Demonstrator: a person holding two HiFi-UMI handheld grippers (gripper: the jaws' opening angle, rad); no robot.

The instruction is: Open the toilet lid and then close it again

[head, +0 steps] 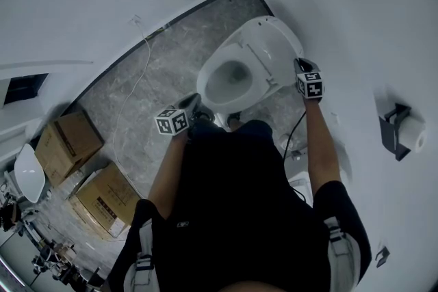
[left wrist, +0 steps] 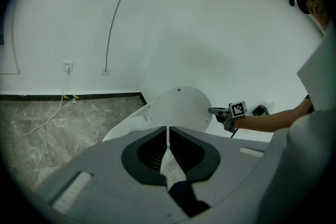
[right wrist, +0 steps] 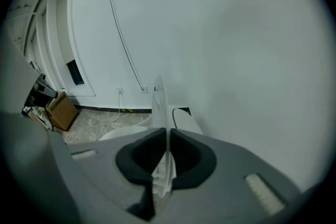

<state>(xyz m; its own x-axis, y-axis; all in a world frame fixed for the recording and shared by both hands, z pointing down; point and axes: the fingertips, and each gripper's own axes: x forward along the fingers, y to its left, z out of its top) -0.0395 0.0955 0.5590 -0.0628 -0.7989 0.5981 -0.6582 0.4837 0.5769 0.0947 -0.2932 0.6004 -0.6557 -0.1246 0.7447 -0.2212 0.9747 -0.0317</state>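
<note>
One toilet lid (head: 274, 44) stands raised, rim clamped in the right gripper (head: 299, 64).

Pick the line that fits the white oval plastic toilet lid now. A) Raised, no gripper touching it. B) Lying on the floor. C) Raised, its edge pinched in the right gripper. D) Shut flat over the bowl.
C: the toilet lid stands raised behind the open bowl, with the right gripper closed on its edge.
</note>
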